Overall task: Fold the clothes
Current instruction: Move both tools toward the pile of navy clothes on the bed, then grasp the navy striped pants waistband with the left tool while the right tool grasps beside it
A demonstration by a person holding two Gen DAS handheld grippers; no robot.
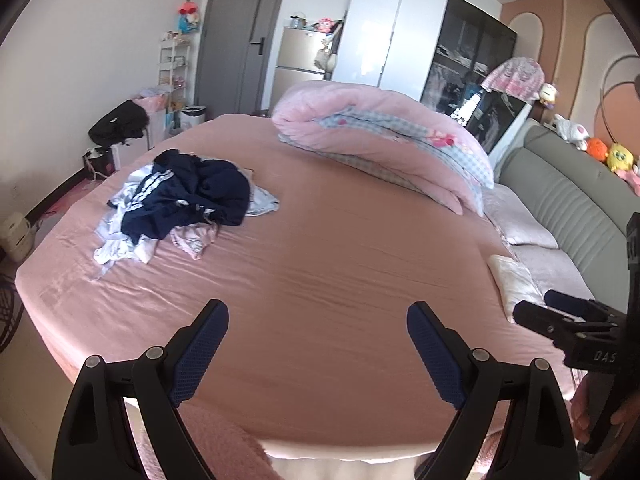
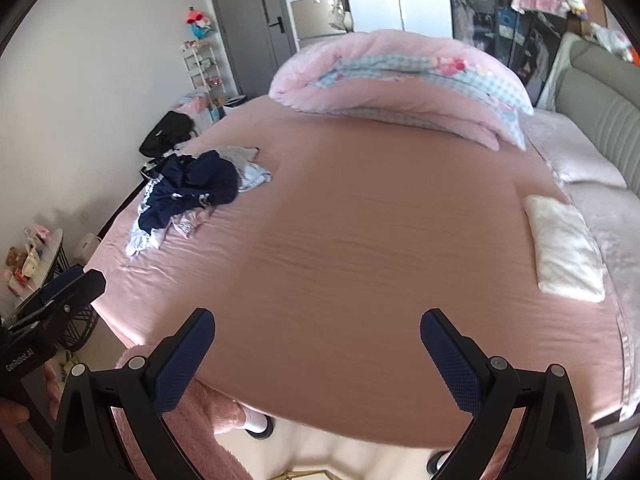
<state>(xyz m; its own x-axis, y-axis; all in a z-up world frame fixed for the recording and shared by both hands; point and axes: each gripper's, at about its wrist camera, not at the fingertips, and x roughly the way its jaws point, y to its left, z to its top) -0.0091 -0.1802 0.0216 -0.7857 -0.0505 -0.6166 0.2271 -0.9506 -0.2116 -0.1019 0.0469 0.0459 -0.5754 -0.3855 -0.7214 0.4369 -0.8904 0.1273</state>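
Both the left tongs and the right tongs gape empty; the clothes pile sits mid-left on the bed. Grabbing the tangle risks lifting several garments together.

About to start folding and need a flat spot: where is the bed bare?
The widest bare sheet lies mid-bed, bordered by the clothes pile on the left, the rolled quilt at the back and the white pillow on the right. The left edge is crowded with clothes. Both grippers, left and right, are open over the near edge.
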